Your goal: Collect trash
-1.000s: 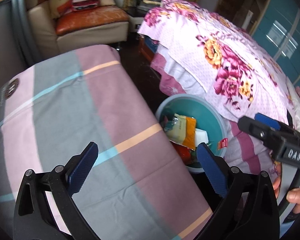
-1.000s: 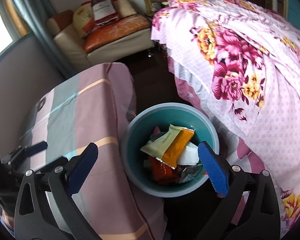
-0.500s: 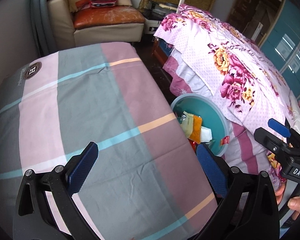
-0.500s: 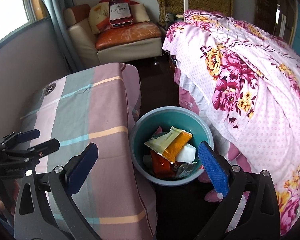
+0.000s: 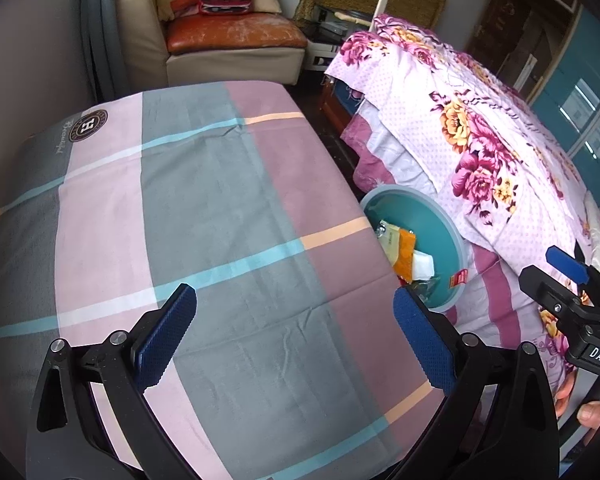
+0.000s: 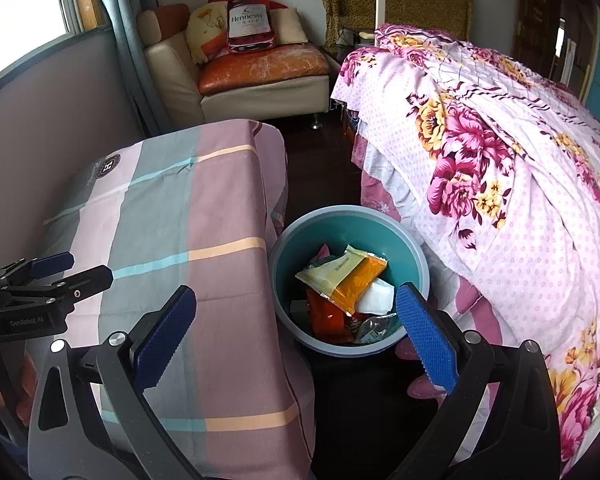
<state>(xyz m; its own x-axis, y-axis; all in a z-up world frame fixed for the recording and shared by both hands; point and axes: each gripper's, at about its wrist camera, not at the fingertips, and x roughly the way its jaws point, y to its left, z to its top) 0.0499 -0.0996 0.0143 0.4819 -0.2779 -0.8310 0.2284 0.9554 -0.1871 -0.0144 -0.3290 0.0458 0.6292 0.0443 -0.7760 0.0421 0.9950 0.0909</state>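
Both tongs wide apart, holding nothing: left tongs (image 5: 294, 332) over the cloth-covered worktop (image 5: 204, 208), right tongs (image 6: 296, 332) above the bin (image 6: 418, 256). Trash sits in the teal bin on the floor between worktop and bed (image 6: 500, 168): yellow-orange wrapper (image 6: 346, 278) on top, white tissue (image 6: 376, 294), red packet (image 6: 326, 316), crumpled foil bits. No loose trash visible on the worktop. Wrappers look light, thin, crinkly, likely slippery; best pinched at a flat sealed edge. Tissue soft, grab anywhere.
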